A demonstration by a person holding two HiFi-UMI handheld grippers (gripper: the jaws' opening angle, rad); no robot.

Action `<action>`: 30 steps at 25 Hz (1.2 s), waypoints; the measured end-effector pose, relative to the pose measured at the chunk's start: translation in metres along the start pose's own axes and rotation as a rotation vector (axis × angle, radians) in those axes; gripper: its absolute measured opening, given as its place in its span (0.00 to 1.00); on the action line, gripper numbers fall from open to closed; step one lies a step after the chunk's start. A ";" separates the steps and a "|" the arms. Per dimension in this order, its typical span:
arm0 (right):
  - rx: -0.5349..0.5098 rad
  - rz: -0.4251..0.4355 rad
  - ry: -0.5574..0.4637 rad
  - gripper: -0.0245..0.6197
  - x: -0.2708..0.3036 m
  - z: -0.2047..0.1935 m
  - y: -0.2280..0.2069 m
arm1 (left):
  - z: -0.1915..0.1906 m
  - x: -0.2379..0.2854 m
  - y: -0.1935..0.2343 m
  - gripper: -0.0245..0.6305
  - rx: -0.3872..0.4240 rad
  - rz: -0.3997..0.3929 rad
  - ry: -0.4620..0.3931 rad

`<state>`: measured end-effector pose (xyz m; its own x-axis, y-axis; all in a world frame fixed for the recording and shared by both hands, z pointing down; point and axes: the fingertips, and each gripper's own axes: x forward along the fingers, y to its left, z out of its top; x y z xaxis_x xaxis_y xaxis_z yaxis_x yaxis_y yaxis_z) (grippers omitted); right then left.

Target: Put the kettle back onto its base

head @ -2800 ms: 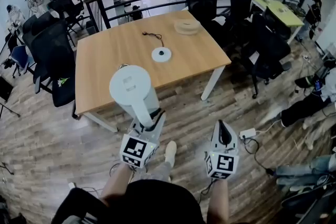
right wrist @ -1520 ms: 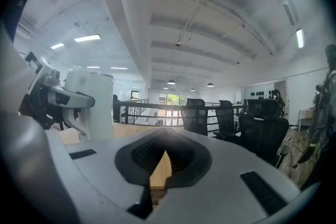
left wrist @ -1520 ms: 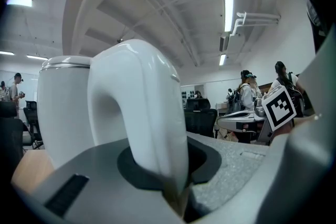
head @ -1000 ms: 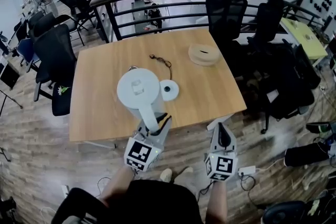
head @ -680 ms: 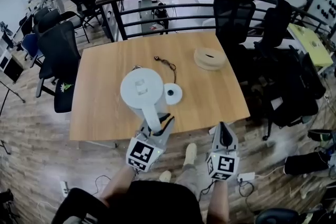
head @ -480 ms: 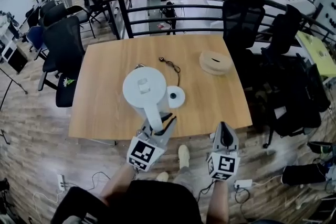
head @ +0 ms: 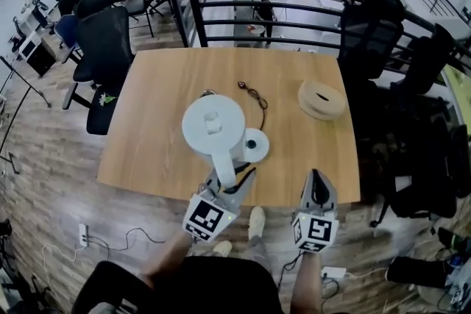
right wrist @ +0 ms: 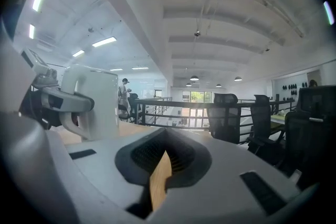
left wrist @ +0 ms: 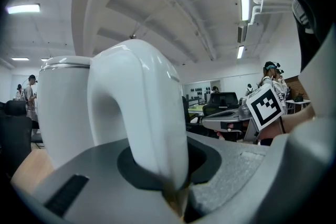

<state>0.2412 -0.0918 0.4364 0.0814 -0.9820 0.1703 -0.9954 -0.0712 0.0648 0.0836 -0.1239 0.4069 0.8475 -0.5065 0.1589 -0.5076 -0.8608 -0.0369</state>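
Since the earlier frame, the kettle (head: pixel 213 123) has come from short of the desk (head: pixel 162 84) to above it. The left gripper (head: pixel 232 180) is clamped on its handle (head: pixel 224 167). The right gripper (head: pixel 315 180), closed and empty, hovers by the near edge. The kettle hangs upright, long axis vertical, handle nearward, spout far-left. Its base (head: pixel 257 145) lies just right: I'd shift right, centre it, then lower straight.

No words or numbers are being shown that can be read. Only black-and-white square patterns are being shown, on the marker cube (head: pixel 210 218) of the left gripper (head: pixel 233 176) and the marker cube (head: pixel 315 230) of the right gripper (head: pixel 316 176), both near the kettle (head: pixel 213 125).
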 end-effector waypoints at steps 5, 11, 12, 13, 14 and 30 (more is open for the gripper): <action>-0.017 0.042 0.052 0.04 0.033 -0.016 -0.004 | -0.014 0.024 0.009 0.11 -0.039 0.004 0.015; -0.026 0.095 0.055 0.04 0.070 -0.026 -0.003 | -0.035 0.053 0.021 0.11 -0.060 0.006 0.022; -0.026 0.101 0.065 0.04 0.075 -0.030 -0.003 | -0.039 0.057 0.022 0.11 -0.062 0.005 0.023; -0.026 0.106 0.075 0.04 0.079 -0.033 -0.003 | -0.043 0.062 0.023 0.11 -0.062 0.003 0.023; -0.027 0.113 0.077 0.04 0.084 -0.036 -0.004 | -0.047 0.067 0.024 0.11 -0.061 0.002 0.024; -0.016 0.159 0.136 0.04 0.146 -0.083 -0.021 | -0.096 0.132 0.035 0.11 -0.068 -0.022 0.046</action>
<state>0.2783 -0.2195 0.5418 -0.0695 -0.9478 0.3111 -0.9953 0.0868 0.0420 0.1631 -0.2162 0.5210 0.8511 -0.4837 0.2041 -0.4999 -0.8654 0.0341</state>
